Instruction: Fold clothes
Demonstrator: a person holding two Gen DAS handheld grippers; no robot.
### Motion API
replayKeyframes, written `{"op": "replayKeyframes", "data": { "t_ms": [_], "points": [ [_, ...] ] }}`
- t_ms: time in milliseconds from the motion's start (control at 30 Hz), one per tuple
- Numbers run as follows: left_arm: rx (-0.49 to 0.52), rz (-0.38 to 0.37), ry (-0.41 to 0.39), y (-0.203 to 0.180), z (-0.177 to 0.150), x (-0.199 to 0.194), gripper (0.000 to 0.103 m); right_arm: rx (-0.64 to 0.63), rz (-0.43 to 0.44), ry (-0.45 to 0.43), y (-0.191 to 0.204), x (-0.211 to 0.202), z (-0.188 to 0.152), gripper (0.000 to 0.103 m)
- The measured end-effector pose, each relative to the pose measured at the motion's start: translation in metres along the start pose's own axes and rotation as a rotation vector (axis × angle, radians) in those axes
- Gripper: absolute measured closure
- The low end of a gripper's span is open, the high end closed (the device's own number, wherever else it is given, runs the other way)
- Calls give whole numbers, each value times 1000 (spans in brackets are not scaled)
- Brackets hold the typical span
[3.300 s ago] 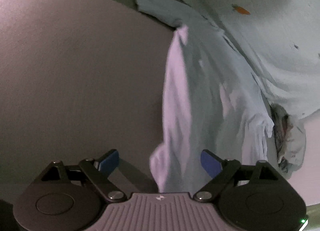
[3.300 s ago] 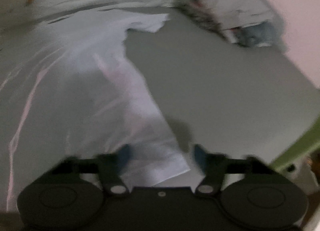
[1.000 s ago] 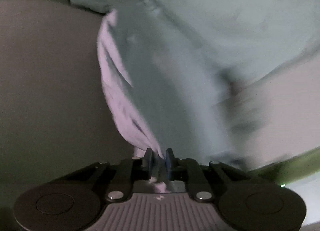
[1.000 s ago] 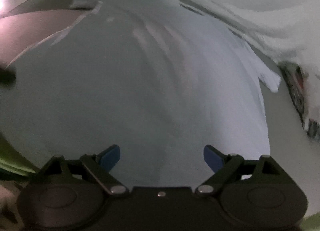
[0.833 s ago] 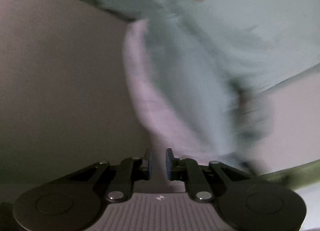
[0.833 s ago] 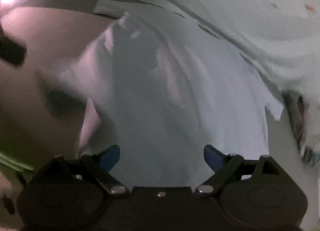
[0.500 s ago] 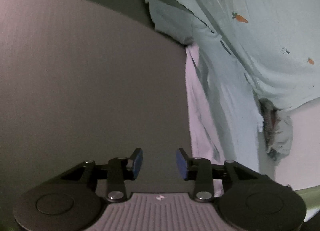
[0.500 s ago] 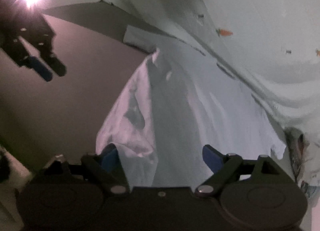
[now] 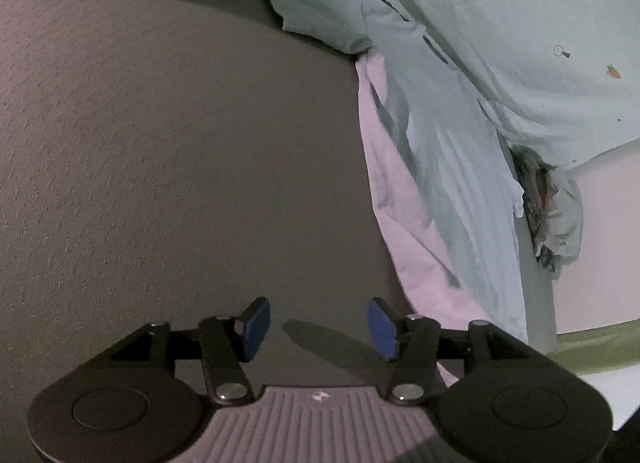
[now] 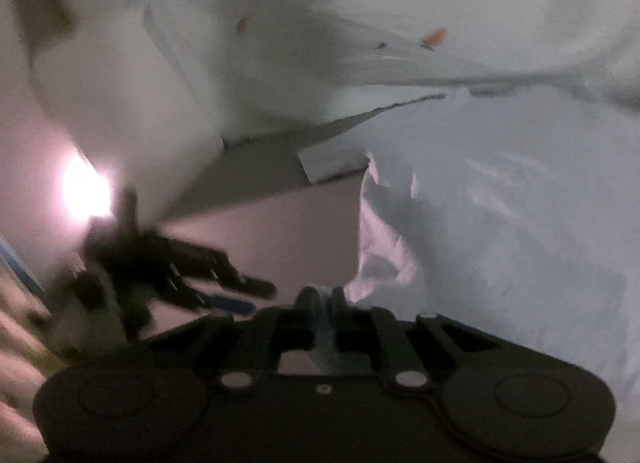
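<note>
A pale white shirt (image 9: pixel 432 199) lies stretched on the grey bed surface (image 9: pixel 160 143), to the right of my left gripper (image 9: pixel 318 325). The left gripper is open and empty, its blue pads over bare surface. In the right wrist view the same shirt (image 10: pixel 500 215) fills the right side. My right gripper (image 10: pixel 322 297) is shut on the shirt's near left edge. The left gripper (image 10: pixel 208 287) shows blurred at the left of that view.
A light blanket with small carrot prints (image 9: pixel 520 23) lies bunched behind the shirt and shows in the right wrist view (image 10: pixel 360 23). A crumpled pile of other clothes (image 9: pixel 552 215) sits at the far right. A green edge (image 9: pixel 592 347) borders the bed. A bright lamp (image 10: pixel 84 191) glares at left.
My left gripper let go of the shirt edge, opened and moved left off the cloth. My right gripper, open over the shirt before, has shut on its edge.
</note>
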State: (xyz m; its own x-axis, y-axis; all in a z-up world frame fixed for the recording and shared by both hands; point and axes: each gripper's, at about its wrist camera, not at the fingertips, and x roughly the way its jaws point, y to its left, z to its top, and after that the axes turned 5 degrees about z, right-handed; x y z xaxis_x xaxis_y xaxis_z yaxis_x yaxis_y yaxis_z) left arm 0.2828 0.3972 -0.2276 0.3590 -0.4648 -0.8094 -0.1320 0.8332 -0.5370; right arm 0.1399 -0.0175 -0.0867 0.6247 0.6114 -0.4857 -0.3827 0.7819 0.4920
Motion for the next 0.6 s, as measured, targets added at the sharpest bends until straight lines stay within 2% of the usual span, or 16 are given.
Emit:
{"op": "replayKeyframes", "data": {
  "t_ms": [67, 100, 133, 167, 200, 233, 267, 300, 367, 467, 533, 600],
  "points": [
    [-5, 1, 5, 3, -1, 0, 47, 94, 74, 66, -18, 8, -7, 96],
    [-9, -1, 6, 4, -1, 0, 46, 99, 46, 116, -20, 15, -11, 93],
    [-10, -1, 6, 5, -1, -1, 46, 65, -16, 178, -16, 23, -15, 87],
    [-7, 0, 4, 5, -1, -2, 44, 18, -63, 222, -10, 29, -18, 73],
    [-4, 2, 3, 6, -2, -2, 41, -43, -89, 247, -1, 33, -20, 64],
    [-2, 1, 2, 6, -3, -3, 40, -104, -116, 271, 8, 36, -22, 48],
    [-3, -2, 3, 7, -3, -3, 39, -146, -123, 274, 16, 37, -23, 40],
    [-5, -4, 3, 7, -3, -3, 39, -161, -106, 254, 22, 36, -22, 38],
    [-10, -5, 5, 8, -3, -3, 39, -228, -108, 259, 34, 46, -22, 26],
    [-10, -3, 4, 8, -1, -2, 37, -350, -140, 293, 50, 64, -26, 26],
    [-1, 14, -11, 6, 1, -4, 34, -428, -190, 332, 58, 76, -34, 26],
    [10, 32, -30, 5, 4, -6, 30, -479, -255, 370, 59, 90, -41, 35]
  ]
}}
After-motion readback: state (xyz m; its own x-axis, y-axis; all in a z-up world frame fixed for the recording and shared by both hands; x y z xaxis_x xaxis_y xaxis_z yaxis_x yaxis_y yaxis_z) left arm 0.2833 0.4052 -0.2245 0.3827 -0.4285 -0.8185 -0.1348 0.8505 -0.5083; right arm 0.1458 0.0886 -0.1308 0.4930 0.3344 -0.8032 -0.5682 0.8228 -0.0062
